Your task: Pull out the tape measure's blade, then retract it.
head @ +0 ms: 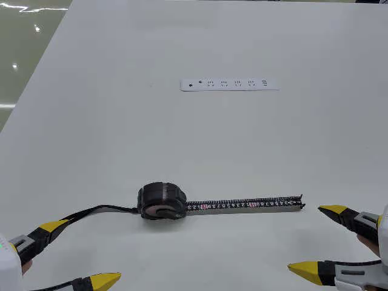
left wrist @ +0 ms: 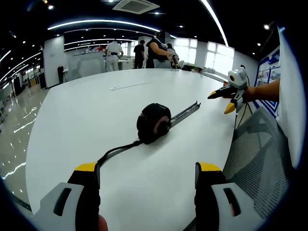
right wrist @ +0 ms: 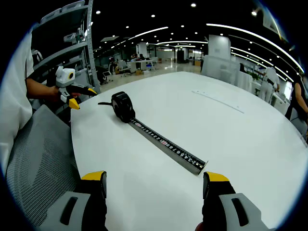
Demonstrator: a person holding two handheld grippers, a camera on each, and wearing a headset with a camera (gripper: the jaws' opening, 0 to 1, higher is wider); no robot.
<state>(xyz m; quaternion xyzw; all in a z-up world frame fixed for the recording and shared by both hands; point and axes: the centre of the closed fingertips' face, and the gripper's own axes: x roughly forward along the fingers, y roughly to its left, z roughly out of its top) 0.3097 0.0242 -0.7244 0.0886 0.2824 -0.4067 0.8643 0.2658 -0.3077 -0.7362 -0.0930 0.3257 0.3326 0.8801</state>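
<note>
- Tape measure (head: 161, 201): black case, lying on the white table (head: 182, 139) near its front edge.
- Blade (head: 245, 204): drawn out flat on the table, running right from the case.
- Strap (head: 97, 211): black, trailing left from the case.
- Left hand-held gripper (head: 86, 251): jaws spread, empty, near the strap's end.
- Right hand-held gripper (head: 306, 237): jaws spread, empty, just beside the blade's tip, apart from it.
- Power strip (head: 229, 84): white, farther back.
</note>
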